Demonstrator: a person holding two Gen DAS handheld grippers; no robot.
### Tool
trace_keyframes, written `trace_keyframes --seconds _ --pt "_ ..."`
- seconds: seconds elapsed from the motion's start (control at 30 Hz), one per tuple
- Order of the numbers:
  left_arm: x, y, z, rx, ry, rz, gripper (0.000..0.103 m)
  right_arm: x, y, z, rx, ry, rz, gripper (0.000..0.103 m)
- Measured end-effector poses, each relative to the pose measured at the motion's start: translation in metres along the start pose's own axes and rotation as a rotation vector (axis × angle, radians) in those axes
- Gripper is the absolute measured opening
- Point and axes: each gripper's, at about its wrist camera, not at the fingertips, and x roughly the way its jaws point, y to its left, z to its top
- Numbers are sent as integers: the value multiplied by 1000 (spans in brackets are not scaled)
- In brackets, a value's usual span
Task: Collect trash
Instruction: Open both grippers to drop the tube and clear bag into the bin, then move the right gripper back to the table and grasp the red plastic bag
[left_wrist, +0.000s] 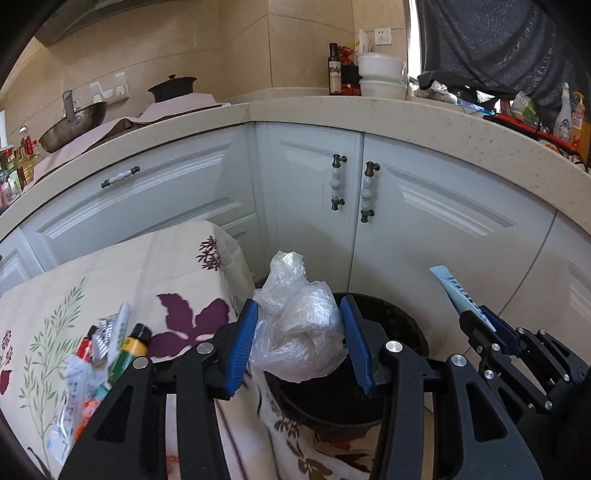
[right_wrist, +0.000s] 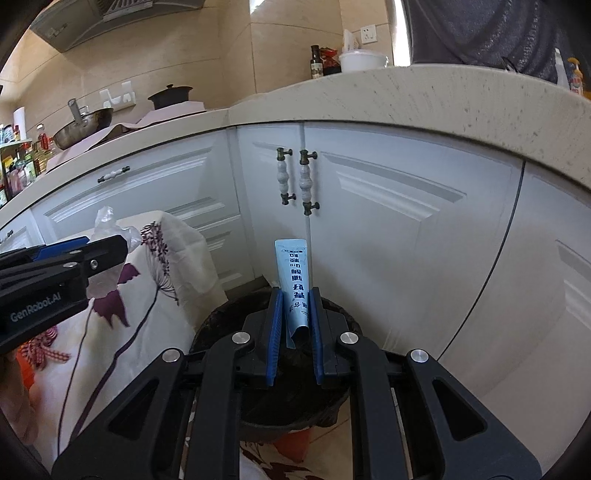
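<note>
My left gripper (left_wrist: 301, 314) is shut on a crumpled clear plastic bag (left_wrist: 299, 325) and holds it over the black trash bin (left_wrist: 402, 325) on the floor. My right gripper (right_wrist: 295, 299) is shut on a flat light-blue printed wrapper (right_wrist: 293, 280) that stands upright above the same bin (right_wrist: 221, 321). The right gripper with the wrapper also shows at the right of the left wrist view (left_wrist: 476, 321). The left gripper shows at the left of the right wrist view (right_wrist: 92, 254). More trash (left_wrist: 107, 350), wrappers and a small bottle, lies on the flowered tablecloth (left_wrist: 110, 280).
White cabinet doors (left_wrist: 424, 206) with handles stand just behind the bin, under a stone counter (left_wrist: 369, 110). The cloth-covered table is left of the bin. A wok (left_wrist: 74, 123), a pot, bottles and white bowls (left_wrist: 380, 74) sit on the counter.
</note>
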Motion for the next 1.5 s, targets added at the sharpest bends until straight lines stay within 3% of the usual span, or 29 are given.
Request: trace_keyframes --seconds 0.3,0.37,0.47,0.73,1.13,1.23,1.5 --pt "29 -9 4 -4 10 26 50 26 -9 3 23 7 -3 16" --pt "35 -8 5 -13 17 34 62 32 -10 2 26 14 -4 18" --pt "36 -8 7 -26 11 47 80 42 -11 0 31 22 -21 35" --pt "26 -5 12 -30 -3 61 80 41 -11 -2 53 35 -30 39" --pt "-43 33 1 -45 -47 34 81 -28 20 -2 48 4 -10 55" --pt "-62 55 -7 -55 -56 60 82 -48 43 -7 43 -1 35 61" --pt "-109 119 -41 -68 -93 196 82 -83 117 -23 -27 -9 148 62"
